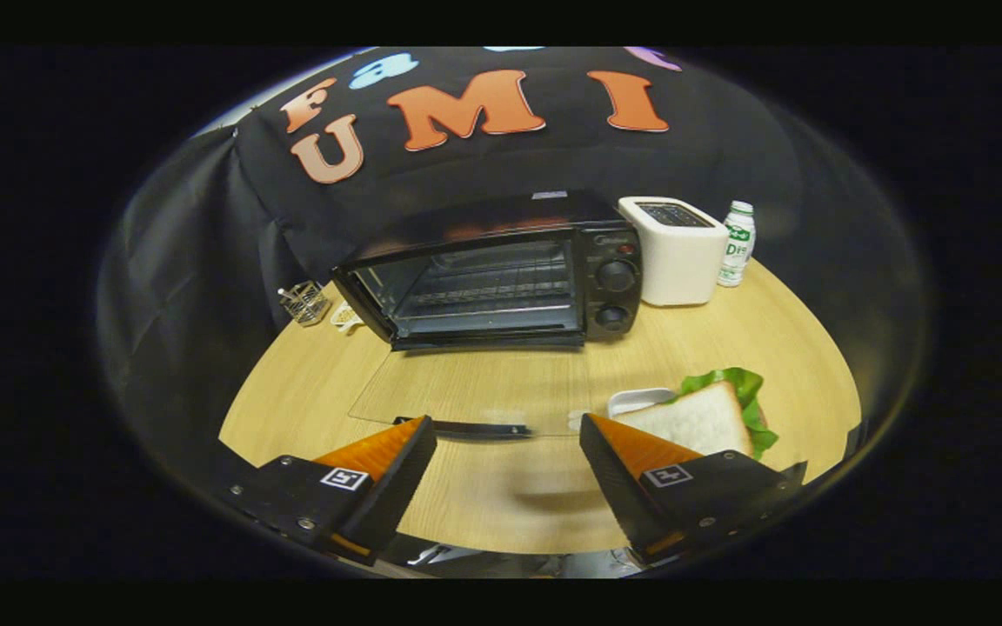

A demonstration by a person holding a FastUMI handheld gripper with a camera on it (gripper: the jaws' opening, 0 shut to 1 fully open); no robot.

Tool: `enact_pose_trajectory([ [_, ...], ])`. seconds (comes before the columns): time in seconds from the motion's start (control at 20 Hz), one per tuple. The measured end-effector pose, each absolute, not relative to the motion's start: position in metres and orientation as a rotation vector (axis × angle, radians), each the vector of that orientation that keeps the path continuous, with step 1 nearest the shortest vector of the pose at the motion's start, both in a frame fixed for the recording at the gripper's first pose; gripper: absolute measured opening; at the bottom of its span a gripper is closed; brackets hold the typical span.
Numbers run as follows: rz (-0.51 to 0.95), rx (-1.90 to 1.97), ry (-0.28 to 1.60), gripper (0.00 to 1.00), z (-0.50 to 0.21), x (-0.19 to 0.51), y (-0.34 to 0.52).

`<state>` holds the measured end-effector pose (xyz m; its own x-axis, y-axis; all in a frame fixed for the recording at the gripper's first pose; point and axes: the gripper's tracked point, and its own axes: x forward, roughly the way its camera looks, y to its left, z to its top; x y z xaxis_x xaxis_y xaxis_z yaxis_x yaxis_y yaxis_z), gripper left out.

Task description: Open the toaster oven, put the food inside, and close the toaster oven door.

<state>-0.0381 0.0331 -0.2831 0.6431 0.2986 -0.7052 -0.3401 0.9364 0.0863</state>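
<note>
Gripper view: your gripper (508,443) is released, fingers spread wide with nothing between them, hovering over the wooden table (727,339). The toaster oven (501,269) stands beyond the fingers with its glass door (466,387) folded flat onto the table; the door's dark handle (475,428) lies just ahead of the fingertips.

Hazards from here:
- The open door is transparent and easy to misjudge. A low approach could strike its handle edge and shove the oven.
- The sandwich (701,417) is soft and layered. Pinching it too hard or off-centre could crush the bread or shed the lettuce (740,387).
- The sandwich overhangs its small white plate (640,400); a nudge could tip it off.

The sandwich lies just beyond the right finger, well apart from the oven: white bread on top, green lettuce showing at the far and right edges. The oven's wire rack (488,291) appears bare.
</note>
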Motion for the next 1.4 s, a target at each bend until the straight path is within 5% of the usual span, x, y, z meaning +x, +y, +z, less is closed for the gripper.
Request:
enact_pose_trajectory([
  [0.4, 0.359, -0.080, 0.941, 0.99, -0.277, -0.020, -0.094],
  [0.9, 0.459, 0.196, 1.266, 0.98, -0.334, 0.004, -0.100],
  [1.0, 0.442, 0.179, 1.294, 0.89, -0.345, 0.001, -0.102],
  [1.15, 0.464, 0.227, 1.274, 0.49, -0.334, 0.001, -0.091],
  [1.4, 0.385, 0.239, 1.215, 0.32, -0.315, 0.005, -0.091],
])
